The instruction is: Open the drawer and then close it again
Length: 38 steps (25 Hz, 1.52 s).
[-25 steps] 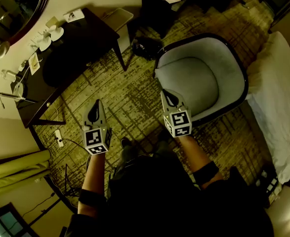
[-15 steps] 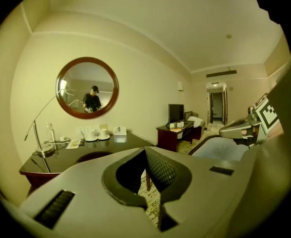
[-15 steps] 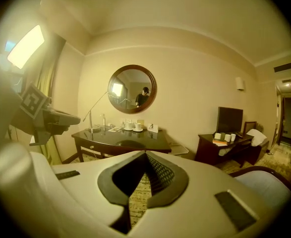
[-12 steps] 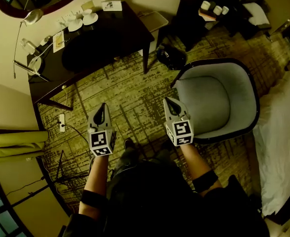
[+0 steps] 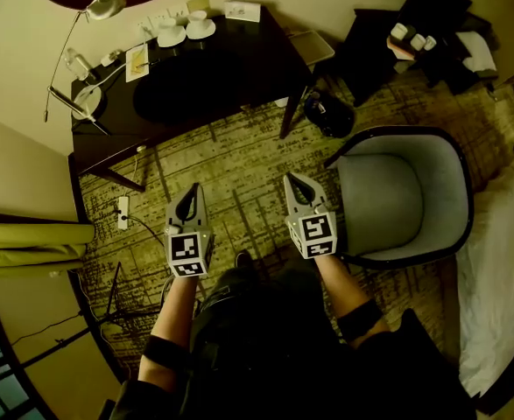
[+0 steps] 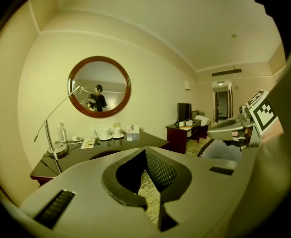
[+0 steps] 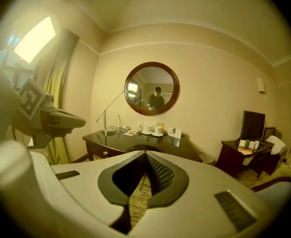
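"Where is the drawer (image 7: 102, 153)?"

"Far ahead, at the left end of the dark desk (image 5: 239, 68), I think. It's dim there."

"And the grippers?"

"The left gripper (image 5: 190, 192) and right gripper (image 5: 293, 182) are both pressed together, holding nothing. The left one is nearer."

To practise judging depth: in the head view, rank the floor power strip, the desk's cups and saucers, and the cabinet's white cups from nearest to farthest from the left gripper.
1. Power strip, on the carpet just left of the left gripper.
2. Cups and saucers, ahead on the desk.
3. White cups, on the cabinet at far right.
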Each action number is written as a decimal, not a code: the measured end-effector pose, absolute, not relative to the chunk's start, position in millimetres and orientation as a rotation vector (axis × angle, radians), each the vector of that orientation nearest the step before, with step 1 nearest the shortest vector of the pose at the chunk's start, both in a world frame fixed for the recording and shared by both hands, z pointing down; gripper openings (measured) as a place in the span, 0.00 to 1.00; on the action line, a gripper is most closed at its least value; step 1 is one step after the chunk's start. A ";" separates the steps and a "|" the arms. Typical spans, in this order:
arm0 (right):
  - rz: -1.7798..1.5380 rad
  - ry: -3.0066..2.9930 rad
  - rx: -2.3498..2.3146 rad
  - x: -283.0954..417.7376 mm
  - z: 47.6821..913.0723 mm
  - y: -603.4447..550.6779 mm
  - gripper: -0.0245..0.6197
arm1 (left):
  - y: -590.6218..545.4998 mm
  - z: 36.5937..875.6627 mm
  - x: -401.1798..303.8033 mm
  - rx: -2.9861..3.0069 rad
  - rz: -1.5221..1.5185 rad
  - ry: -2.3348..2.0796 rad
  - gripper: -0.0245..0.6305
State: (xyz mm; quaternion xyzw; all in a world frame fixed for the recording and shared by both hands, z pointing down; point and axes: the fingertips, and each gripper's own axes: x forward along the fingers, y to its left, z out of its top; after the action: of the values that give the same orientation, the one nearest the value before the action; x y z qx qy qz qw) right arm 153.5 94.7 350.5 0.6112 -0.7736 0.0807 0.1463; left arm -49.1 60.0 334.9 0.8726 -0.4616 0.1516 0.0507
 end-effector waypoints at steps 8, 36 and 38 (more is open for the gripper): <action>0.243 -2.222 1.694 132.1 359.9 56.6 0.06 | 32.2 333.1 -63.3 2.631 0.465 -1.427 0.04; 1.401 -2.273 1.958 193.9 572.7 -122.0 0.23 | -44.3 439.6 -10.2 2.540 0.576 -1.483 0.04; 1.508 -2.277 1.972 192.3 598.9 -136.8 0.34 | -50.7 456.1 -10.0 2.545 0.555 -1.472 0.04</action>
State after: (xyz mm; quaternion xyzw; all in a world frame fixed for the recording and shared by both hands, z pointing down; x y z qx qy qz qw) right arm 192.3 -136.8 598.9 0.5816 -0.6716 0.4448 -0.1134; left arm -10.0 -50.7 456.1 0.8482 -0.4906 0.1850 0.0747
